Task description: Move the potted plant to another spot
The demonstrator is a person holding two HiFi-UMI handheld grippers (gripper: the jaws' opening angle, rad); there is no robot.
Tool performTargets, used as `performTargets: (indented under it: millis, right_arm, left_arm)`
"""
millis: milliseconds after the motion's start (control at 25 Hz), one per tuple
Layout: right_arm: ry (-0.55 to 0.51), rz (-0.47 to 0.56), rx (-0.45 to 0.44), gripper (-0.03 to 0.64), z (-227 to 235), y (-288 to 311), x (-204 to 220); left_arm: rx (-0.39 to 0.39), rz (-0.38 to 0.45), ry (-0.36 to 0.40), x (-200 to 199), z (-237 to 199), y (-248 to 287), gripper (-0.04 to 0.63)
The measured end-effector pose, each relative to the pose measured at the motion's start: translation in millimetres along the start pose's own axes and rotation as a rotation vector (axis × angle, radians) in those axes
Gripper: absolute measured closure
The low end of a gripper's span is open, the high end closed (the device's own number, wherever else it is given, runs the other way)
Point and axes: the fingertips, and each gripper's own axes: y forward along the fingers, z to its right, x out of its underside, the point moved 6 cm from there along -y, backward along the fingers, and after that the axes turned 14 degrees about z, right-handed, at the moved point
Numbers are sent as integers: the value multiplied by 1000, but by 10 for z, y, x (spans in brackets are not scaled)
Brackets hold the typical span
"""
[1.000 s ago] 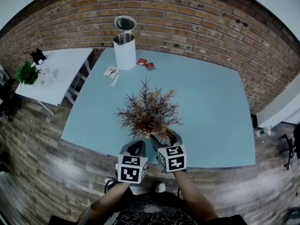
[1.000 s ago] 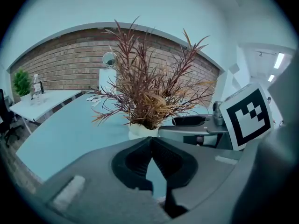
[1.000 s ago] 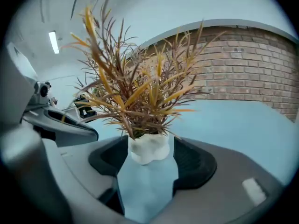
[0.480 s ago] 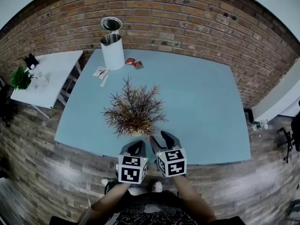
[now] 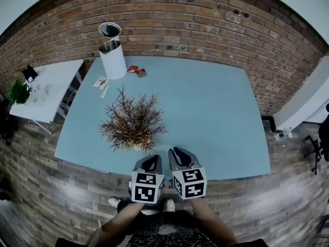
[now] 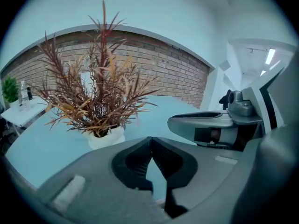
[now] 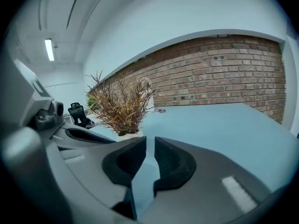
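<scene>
No legible text, labels or numbers

potted plant (image 5: 132,125) on table (image 5: 216,107); bin (image 5: 112,60) behind it, far-left corner

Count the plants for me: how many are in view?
2. A reddish-brown potted plant stands on the blue table; a small green plant sits on the white side table at far left. Others may be hidden.
</scene>
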Motion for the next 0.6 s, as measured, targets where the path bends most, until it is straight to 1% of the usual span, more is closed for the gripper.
performTargets:
  millis: [120, 280, 600]
  right_arm:
    - [13, 9, 10, 574, 101, -81, -28]
    - [35, 7, 17, 611, 226, -201, -37]
    - [75, -8, 46, 611, 479, -411, -23]
  left_arm:
    - [9, -10, 16, 15, 110, 67, 595]
    - [22, -1, 35, -52, 272, 153, 595]
    - [72, -2, 65, -84, 601, 306, 595]
